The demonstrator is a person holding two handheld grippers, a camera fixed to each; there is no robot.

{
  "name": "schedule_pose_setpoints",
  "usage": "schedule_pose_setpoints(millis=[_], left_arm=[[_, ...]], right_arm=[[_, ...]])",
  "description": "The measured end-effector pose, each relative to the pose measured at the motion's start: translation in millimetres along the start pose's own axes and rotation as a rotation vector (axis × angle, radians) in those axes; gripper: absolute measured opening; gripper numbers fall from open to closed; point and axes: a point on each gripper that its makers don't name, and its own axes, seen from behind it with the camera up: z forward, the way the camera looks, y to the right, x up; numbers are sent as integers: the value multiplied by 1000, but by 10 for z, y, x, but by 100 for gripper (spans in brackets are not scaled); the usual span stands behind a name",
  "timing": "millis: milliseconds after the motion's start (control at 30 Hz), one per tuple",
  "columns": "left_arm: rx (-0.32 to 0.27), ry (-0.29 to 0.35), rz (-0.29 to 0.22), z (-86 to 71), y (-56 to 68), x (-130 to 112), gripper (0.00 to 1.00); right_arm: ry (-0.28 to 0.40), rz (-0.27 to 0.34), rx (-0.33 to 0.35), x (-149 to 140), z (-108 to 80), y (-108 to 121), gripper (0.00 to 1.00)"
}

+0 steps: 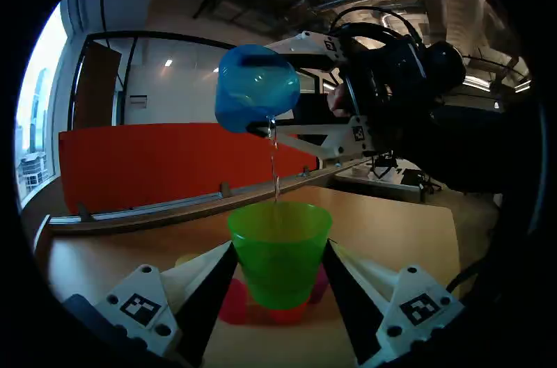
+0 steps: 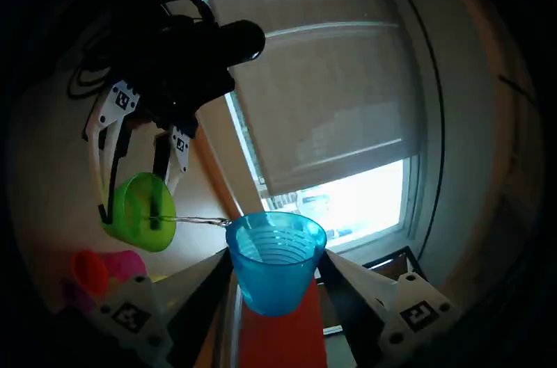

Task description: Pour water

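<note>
My left gripper is shut on a green cup, held upright just above the wooden table. Above it, my right gripper holds a blue cup tipped over on its side. A thin stream of water falls from its rim into the green cup. In the right gripper view my right gripper is shut on the blue cup, and the water stream runs across to the green cup, held by my left gripper.
Pink and red cups lie on the table behind the green cup; the pink and orange cups also appear in the right gripper view. A red partition and a rail run along the table's far edge. A window with a blind is nearby.
</note>
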Motion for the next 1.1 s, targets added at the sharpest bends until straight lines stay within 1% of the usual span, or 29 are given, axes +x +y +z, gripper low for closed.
schedule_pose_setpoints(millis=[400, 1100], left_arm=[[2, 7, 0, 3, -5, 22, 82], [-7, 10, 14, 2, 55, 45, 82]], right_arm=[[-1, -15, -3, 15, 1, 21, 88], [-1, -46, -8, 45, -38, 48, 88]])
